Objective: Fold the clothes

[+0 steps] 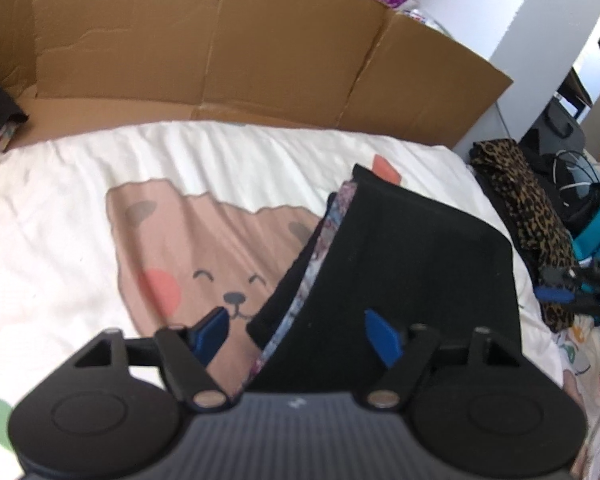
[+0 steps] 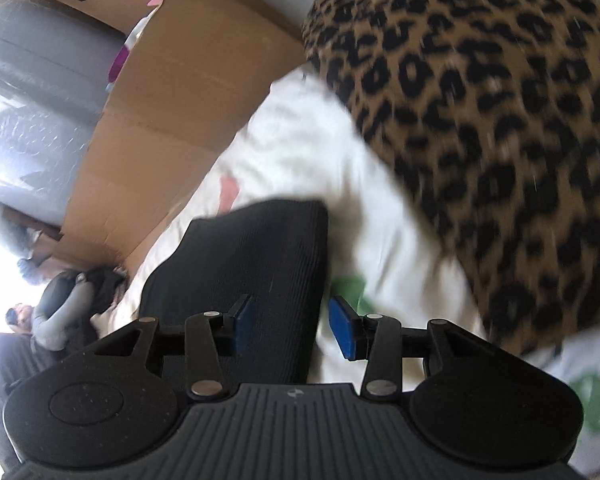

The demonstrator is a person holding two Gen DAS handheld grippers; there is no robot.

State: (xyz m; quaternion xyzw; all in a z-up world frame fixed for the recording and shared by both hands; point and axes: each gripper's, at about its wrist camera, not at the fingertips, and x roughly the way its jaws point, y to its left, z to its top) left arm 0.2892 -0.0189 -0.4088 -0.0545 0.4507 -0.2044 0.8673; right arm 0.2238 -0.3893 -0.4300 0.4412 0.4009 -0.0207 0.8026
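While both pairs of fingers stand wide apart and hold nothing, we list: one folded black garment (image 1: 412, 264) with a patterned layer (image 1: 320, 264) showing along its left edge, lying on the bed sheet (image 1: 80, 216); our left gripper (image 1: 300, 332) straddles its near left edge, our right gripper (image 2: 290, 326) its near right edge. One leopard-print garment (image 2: 500, 120) lies beside it, cardboard (image 1: 220, 48) behind.

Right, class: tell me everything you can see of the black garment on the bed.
The black garment is folded into a thick, roughly rectangular stack of finely ribbed, knit-looking fabric. A floral patterned layer shows along its left edge. It lies on the white bear-print bedsheet, beside a leopard-print garment. The left hand-held gripper and right hand-held gripper are both open over it, gripping nothing.
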